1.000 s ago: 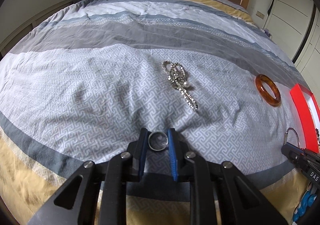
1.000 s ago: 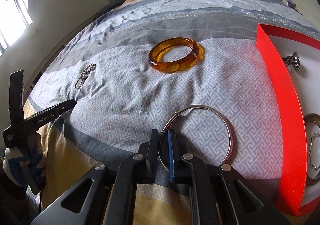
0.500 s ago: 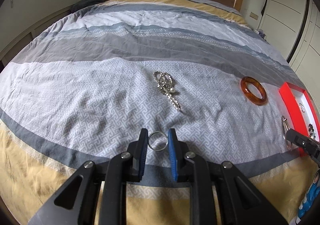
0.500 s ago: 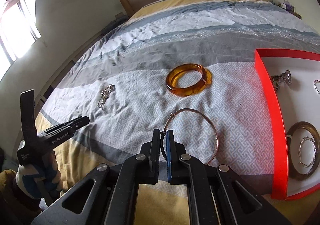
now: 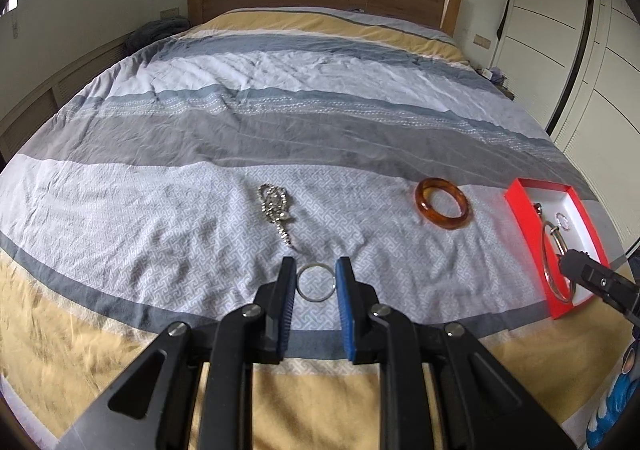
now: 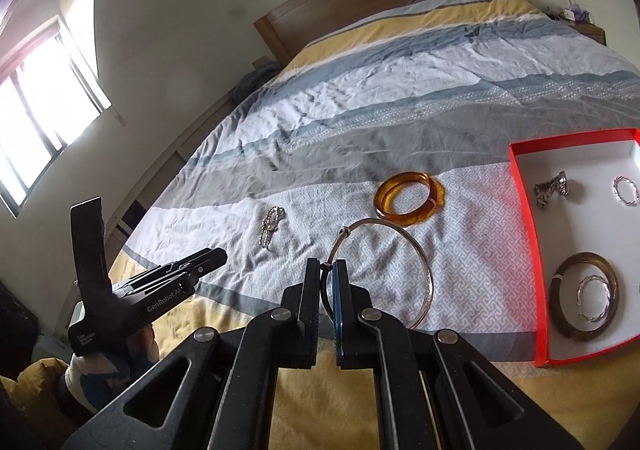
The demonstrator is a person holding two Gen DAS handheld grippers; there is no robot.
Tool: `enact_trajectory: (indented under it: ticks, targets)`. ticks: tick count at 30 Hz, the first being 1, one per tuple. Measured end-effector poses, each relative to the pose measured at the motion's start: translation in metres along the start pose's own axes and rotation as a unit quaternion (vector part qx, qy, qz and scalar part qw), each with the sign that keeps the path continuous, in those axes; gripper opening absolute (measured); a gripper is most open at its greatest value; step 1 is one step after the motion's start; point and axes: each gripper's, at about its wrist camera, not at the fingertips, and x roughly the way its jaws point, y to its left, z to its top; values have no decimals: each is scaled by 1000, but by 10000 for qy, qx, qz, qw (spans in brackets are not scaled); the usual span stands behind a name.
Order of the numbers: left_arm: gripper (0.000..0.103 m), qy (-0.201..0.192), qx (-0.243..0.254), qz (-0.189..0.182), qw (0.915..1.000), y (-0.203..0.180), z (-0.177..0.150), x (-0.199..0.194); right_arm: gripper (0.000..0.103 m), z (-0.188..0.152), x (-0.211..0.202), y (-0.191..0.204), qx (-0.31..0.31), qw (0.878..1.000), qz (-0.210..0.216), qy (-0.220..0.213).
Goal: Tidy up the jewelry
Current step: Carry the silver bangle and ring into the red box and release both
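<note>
The left gripper [image 5: 316, 274] is clamped on 1 small silver ring [image 5: 315, 283], its 2 fingers pressing the ring's sides, held above the striped bedspread [image 5: 320, 110]. The right gripper [image 6: 328, 270] is closed tight on 1 thin silver wire bangle [image 6: 416, 250], pinching it near its clasp so the hoop stands out ahead of the fingers, clear of the fabric.

Taking the red jewelry box [image 6: 528, 186] as landmark: it sits on the bedspread near the bed's foot. Inside it lie 5 pieces: 1 dark silver clip-like piece [image 6: 552, 186] and 1 small twisted silver ring [image 6: 626, 190] toward the far end, 1 brown wooden bangle [image 6: 560, 314] at the near end with 1 thin silver bracelet [image 6: 594, 298] lying within its loop; the 5th cannot be made out clearly, so count 4 sure. Just left of the box, on the fabric, rests 1 amber bangle [image 6: 408, 198]. Further left of the box lies 1 silver rhinestone chain [image 6: 272, 226] in a heap
</note>
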Motion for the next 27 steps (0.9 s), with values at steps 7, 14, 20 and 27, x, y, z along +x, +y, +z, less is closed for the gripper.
enact_trajectory:
  ticks: [7,14,20,27]
  targets:
    - [18,-107,253,-505,9983,-66,19,-3,6,16,-44,-28,129,9988,-232,-415]
    - [18,-54,644,-1265,9899,-168,34,17,6,33,-79,-94,200,9937,-903,-637]
    - [18,219,1004,-1708,9799,-247,29,50,6,33,-86,-162,294,9863,-1539,-520]
    - [19,563,1331,-1633,9759,-298,16,98,6,22,-67,-217,431,9804,-1912,-188]
